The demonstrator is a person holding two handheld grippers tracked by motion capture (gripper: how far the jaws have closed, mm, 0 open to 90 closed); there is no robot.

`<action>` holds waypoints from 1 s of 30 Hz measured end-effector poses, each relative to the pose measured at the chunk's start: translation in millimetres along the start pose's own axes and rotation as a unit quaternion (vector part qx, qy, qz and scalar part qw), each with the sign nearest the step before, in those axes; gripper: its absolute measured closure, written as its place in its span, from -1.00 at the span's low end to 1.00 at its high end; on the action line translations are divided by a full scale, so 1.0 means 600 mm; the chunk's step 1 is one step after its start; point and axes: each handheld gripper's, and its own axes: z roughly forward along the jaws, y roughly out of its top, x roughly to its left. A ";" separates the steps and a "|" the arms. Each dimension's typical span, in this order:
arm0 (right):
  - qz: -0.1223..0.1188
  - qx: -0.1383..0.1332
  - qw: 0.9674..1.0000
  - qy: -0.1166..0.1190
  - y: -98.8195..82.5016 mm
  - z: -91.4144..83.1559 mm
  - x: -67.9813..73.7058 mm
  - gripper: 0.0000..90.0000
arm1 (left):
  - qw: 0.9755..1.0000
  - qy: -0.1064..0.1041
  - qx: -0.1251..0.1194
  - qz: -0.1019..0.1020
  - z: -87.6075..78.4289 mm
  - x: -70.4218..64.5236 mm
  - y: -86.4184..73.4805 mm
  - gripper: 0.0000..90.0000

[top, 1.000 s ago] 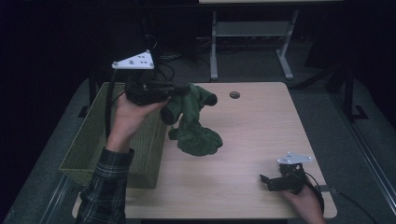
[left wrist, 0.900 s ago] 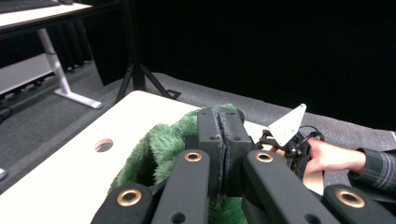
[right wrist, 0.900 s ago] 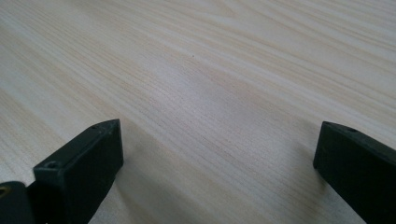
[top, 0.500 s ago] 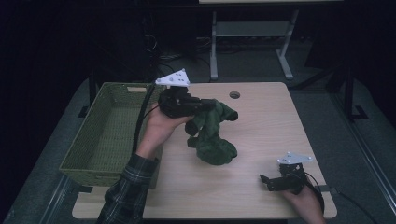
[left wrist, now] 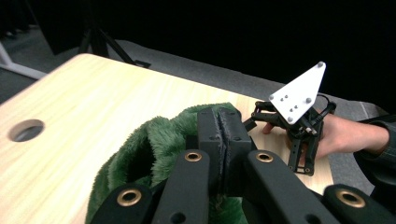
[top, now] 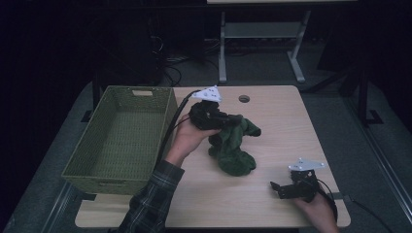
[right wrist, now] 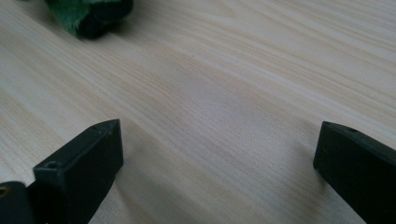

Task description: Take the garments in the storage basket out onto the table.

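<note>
The left gripper [top: 232, 120] is clamped on the green fleece cloth [top: 233, 150], its lower folds piled on the table [top: 272, 126] beside the empty green basket [top: 119, 138], laying-out barely begun, right gripper [top: 278, 189] spread wide, idle.

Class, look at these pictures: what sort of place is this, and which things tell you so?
Probably a lab or workshop: a bare wooden table in a dark room, loose cables on the floor behind it, and a metal stand.
</note>
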 end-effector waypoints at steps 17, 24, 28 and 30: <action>-0.001 0.000 1.000 -0.001 0.000 0.000 0.000 -0.97 | 0.998 -0.020 0.056 -0.027 0.121 0.025 -0.059 0.91; -0.002 0.000 1.000 -0.001 0.000 0.000 0.000 -0.97 | 0.997 -0.021 0.071 -0.036 0.128 0.024 -0.070 0.21; -0.001 0.000 1.000 -0.001 0.000 0.000 0.000 -0.97 | 0.998 -0.004 0.065 -0.025 0.110 0.012 -0.064 -0.06; -0.002 0.000 1.000 -0.001 0.000 0.000 0.000 -0.97 | 0.998 0.004 0.061 -0.022 0.097 0.005 -0.062 -0.11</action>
